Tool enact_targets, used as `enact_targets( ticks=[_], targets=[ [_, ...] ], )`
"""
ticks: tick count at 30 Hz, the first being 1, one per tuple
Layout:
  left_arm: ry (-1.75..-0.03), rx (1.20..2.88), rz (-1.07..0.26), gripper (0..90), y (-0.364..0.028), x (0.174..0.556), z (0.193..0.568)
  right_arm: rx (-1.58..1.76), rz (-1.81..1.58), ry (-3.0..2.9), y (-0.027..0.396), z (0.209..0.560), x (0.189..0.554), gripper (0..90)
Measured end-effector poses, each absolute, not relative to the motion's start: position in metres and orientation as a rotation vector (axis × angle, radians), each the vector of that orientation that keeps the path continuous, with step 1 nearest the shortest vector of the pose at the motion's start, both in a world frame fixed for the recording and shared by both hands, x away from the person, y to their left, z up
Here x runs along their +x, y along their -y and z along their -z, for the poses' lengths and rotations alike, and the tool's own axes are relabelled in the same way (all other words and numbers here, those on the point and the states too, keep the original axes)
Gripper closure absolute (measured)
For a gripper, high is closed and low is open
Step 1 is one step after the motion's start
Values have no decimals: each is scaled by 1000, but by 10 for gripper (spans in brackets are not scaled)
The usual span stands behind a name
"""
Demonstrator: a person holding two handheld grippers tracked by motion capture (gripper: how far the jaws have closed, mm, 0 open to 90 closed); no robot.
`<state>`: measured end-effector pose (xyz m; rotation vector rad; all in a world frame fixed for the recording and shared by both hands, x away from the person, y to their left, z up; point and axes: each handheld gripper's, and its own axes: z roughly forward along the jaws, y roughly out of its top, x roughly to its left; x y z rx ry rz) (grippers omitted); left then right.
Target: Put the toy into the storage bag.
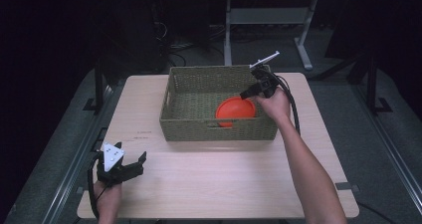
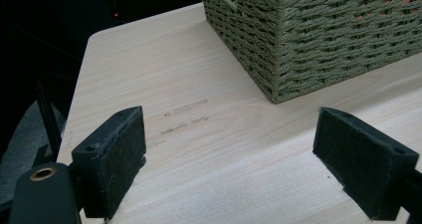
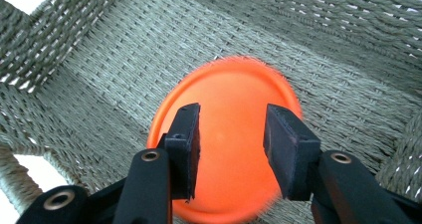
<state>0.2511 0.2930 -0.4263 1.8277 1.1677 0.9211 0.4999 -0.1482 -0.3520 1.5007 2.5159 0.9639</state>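
An orange round plate (image 1: 235, 109) lies in the right half of a woven green basket (image 1: 219, 129) at the middle of the table. My right gripper (image 1: 249, 95) hangs over the basket's right side, pointing down into it. In the right gripper view its jaws (image 3: 231, 129) stand apart above the plate (image 3: 231, 84), whose rim looks blurred; the pads (image 3: 189, 139) do not press on it. My left gripper (image 1: 132, 159) sits low over the table's front left corner. Its jaws (image 2: 231, 154) are wide apart over bare wood, facing the basket's corner (image 2: 323, 35).
The light wooden table (image 1: 209, 179) has open room in front of the basket and to its left. Faint pencil marks (image 2: 186, 117) lie on the wood near the left gripper. Dark floor and a grey table frame (image 1: 268, 17) lie beyond the far edge.
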Motion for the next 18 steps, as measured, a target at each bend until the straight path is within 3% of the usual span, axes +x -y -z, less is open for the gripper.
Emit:
enact_targets(
  ticks=[11,18],
  targets=[
    [-1167,1827,-919,128,-293,251,426,1492,-986,-2525,151,349,497,542],
    [-1169,1826,-918,128,-293,251,426,1511,-1021,-2537,154,350,497,467]
  ],
)
